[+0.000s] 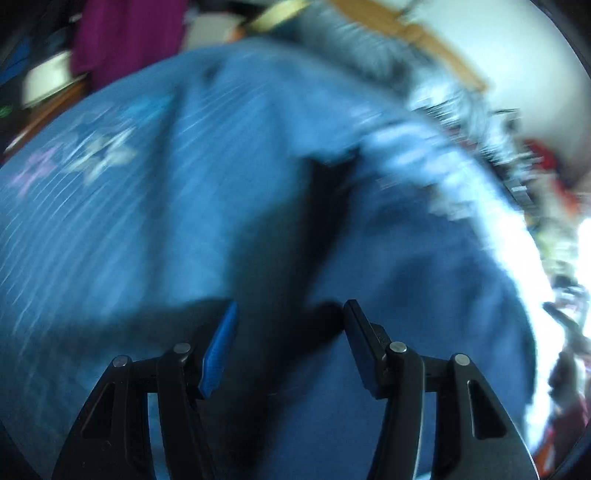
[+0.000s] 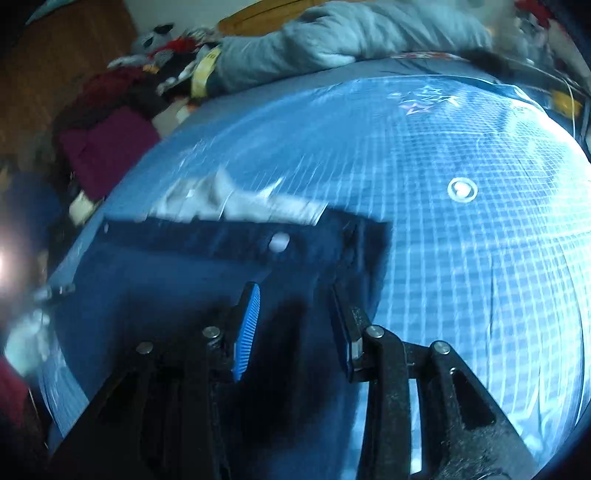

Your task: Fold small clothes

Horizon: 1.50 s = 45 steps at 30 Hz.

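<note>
In the right wrist view a small dark blue denim garment [image 2: 192, 266] lies flat on the bed, its waistband with a pale button [image 2: 279, 242] facing away. White lining [image 2: 229, 203] pokes out beyond the band. My right gripper [image 2: 295, 291] hovers open over the garment's right part, nothing between its fingers. The left wrist view is heavily blurred. There my left gripper [image 1: 291, 306] stands open over blue denim cloth [image 1: 406, 277], with a dark shadow between the fingers. I cannot tell whether it touches the cloth.
A blue checked bedsheet [image 2: 461, 258] with star prints [image 2: 424, 98] covers the bed. A grey blanket [image 2: 351, 33] lies along the far side. Piled clothes, among them a maroon garment [image 2: 107, 151], sit at the left edge.
</note>
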### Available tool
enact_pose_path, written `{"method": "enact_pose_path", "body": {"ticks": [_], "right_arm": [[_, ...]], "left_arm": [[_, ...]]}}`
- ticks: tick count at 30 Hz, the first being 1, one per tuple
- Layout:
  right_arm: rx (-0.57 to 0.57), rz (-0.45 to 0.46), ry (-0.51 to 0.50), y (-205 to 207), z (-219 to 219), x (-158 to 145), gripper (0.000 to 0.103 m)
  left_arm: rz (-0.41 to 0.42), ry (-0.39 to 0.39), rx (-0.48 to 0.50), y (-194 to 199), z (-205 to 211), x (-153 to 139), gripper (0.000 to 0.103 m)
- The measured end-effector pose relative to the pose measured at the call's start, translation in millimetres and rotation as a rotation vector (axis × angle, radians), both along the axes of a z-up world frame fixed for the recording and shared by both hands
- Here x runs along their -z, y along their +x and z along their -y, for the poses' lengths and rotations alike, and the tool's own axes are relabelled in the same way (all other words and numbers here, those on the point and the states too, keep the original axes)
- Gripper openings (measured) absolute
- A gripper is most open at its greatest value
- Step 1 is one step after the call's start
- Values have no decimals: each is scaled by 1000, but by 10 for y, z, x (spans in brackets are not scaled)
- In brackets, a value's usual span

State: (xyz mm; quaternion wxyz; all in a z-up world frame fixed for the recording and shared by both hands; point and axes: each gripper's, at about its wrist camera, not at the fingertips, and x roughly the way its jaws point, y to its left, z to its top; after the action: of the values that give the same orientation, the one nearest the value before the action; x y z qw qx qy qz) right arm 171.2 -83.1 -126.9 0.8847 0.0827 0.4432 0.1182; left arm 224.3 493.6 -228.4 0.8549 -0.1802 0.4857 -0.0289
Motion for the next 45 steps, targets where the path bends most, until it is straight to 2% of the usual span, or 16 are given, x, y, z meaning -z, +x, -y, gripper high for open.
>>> {"method": "enact_pose_path", "body": {"ticks": [1,3,4,7,10,13,14,17,19,23,26,28,31,39,42,45], "right_arm": [[-10,-8,-28,-81,-70,32,40],[-17,-15,-45,-313,-130,74,45],[-10,-15,-42,-403,-159,81,47],[12,-9,-25,-644,-240,97,54],[15,-29,-10,-795,-315,152,59],[3,-48,-46,-904,-396,161,60],[-1,-48,-54,-943,-408,131,60],[3,-38,-66,-1081,-412,17,64],[8,-32,-64,-1173,-417,-36,68],[11,-51,-55,-1305,-476,-15,70],[15,-67,-34,-1391,-534,19,70],[12,-79,-28,-1417,-571,48,70],[11,-79,-19,-1421,-595,40,71],[2,-65,-13,-1372,-676,-5,71],[-9,-68,-21,-1355,-714,10,71],[-13,-77,-14,-1347,-744,41,71]], "left_arm": [[23,-39,-24,-62,-92,-6,59],[39,-12,-71,-194,-181,-106,56],[71,-9,-61,-276,-175,-185,56],[151,-106,22,-512,-58,-345,58],[130,-111,83,-656,78,-275,59],[9,2,-4,-727,-34,-23,54],[29,-31,-29,-786,-127,-29,54],[56,33,-126,-987,-276,-221,51],[105,-81,-113,-1121,-279,-328,51],[122,-448,-59,-1342,-129,-273,51],[64,-575,-74,-1459,37,-23,51],[51,-593,-117,-1481,100,87,51],[94,-613,-172,-1436,64,128,51],[170,-538,-200,-1048,159,113,51],[195,-531,-191,-927,202,93,57],[195,-516,-218,-818,159,181,57]]}}
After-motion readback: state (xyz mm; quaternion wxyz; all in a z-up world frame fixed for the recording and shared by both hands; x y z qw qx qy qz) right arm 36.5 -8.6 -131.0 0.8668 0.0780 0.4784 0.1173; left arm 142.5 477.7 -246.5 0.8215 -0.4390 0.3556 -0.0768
